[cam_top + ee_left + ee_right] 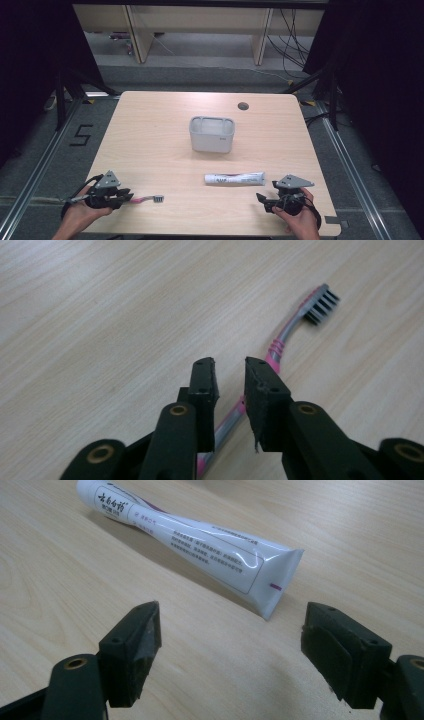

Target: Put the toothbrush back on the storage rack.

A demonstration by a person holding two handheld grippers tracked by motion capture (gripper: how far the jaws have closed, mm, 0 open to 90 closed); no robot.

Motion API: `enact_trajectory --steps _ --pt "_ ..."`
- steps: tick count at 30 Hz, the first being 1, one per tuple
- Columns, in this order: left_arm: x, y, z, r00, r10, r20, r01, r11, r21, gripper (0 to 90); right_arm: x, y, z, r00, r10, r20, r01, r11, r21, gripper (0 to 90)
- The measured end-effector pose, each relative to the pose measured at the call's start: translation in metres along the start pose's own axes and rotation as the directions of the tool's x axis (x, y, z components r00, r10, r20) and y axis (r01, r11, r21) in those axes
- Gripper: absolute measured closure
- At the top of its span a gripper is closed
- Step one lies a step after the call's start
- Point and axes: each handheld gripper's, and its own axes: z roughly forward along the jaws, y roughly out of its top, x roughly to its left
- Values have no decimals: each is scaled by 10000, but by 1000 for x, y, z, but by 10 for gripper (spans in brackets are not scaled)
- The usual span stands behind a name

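Landmark: the grey holder (212,134), standing mid-table on the pale wood table (150,125).

Left gripper (125,196), well off to the near left of the holder. Jaws parted a little, a narrow gap between them. The toothbrush (148,199) lies flat on the wood, pink-and-grey handle running under and between the jaws, bristle head pointing back toward the holder's side. In the left gripper view the pads (204,385) do not press the toothbrush (280,342); the handle passes below the gap, so it reads as lying loose, not pinched. Likely reason for the pose: the jaws line up along the handle, the natural place to take or let go of a thin brush.

Toothpaste tube (234,178), white, lying on its side near and slightly right of the holder, well apart from it.

Right gripper (265,199), near right of the holder, just short of the tube's crimped end. Jaws spread wide, nothing between them. In the right gripper view the toothpaste tube (200,547) lies ahead of the opening, untouched; the wide spread suits the tube's flat width.

Hard to make out: the holder's inside, seen too shallow to tell compartments or contents. Handle's rear end hidden behind the left jaws. Tube's cap end cut off in the right gripper view; print too small to read.
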Motion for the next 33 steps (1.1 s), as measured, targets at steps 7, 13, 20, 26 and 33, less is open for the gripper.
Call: enact_trajectory --steps 7,13,20,26,33 --pt "-5 9 0 9926 1124 451 -1173 9851 1254 641 -1 0 0 10000 -56 35 56 9999 -87 250" --pt "-10 18 9 9858 1574 590 -1656 9693 1816 656 0 0 1 9998 1 -217 -2 10000 -53 249" --pt "-13 26 17 9753 2067 782 -2196 9461 2381 698 0 0 1 9999 51 -161 -52 10000 -85 249" --pt "-15 30 23 9701 2217 985 -2411 9269 2876 736 1 0 0 10000 69 -64 -70 10000 -20 250" --pt "-17 31 25 9726 2036 1125 -2288 9248 3040 798 1 0 0 9999 35 -94 -34 10000 47 249"
